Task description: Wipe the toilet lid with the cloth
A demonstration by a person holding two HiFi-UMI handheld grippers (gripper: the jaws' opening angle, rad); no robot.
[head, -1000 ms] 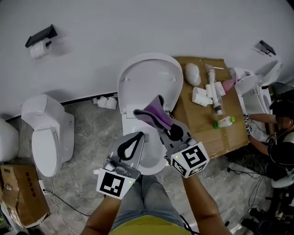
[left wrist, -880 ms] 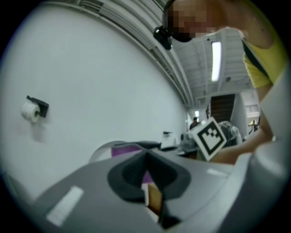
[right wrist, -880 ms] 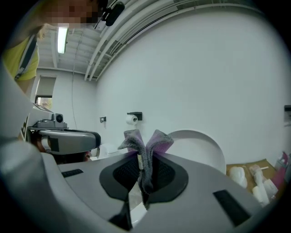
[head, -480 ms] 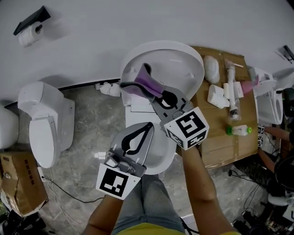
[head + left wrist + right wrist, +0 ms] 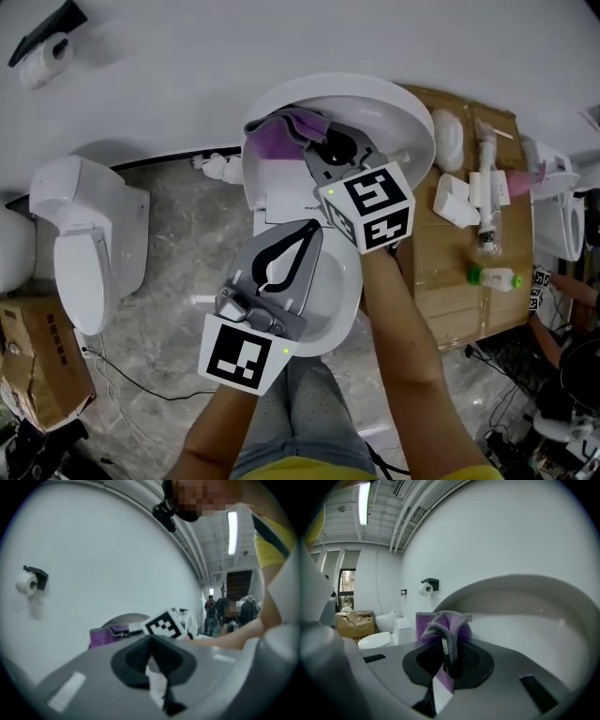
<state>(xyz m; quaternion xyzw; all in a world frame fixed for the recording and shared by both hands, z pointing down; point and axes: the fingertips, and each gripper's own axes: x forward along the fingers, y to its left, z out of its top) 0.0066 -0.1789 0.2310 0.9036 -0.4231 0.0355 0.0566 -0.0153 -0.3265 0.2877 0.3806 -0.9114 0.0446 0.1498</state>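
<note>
The white toilet's lid [image 5: 384, 103] stands raised against the wall. A purple-and-grey cloth [image 5: 281, 133] lies bunched against the lid's left part, and my right gripper [image 5: 315, 142] is shut on it. In the right gripper view the cloth [image 5: 446, 624] folds over the shut jaws of the right gripper [image 5: 446, 663], with the lid's pale inner face [image 5: 525, 609] curving just behind. My left gripper [image 5: 313, 229] hovers over the bowl [image 5: 339, 298], shut, with nothing in it. From the left gripper [image 5: 153, 644] I see the cloth [image 5: 105, 637] and the right gripper's marker cube [image 5: 167, 624] ahead.
A second toilet [image 5: 80, 239] stands at the left, and a toilet-paper holder [image 5: 42, 39] hangs on the wall. Flattened cardboard [image 5: 450, 272] at the right carries bottles and tubes. A cardboard box [image 5: 37, 375] sits at the lower left. People stand far behind.
The right gripper has carried the cloth up and left, from above the bowl onto the raised lid. The left gripper has moved forward a little over the bowl, still shut.
</note>
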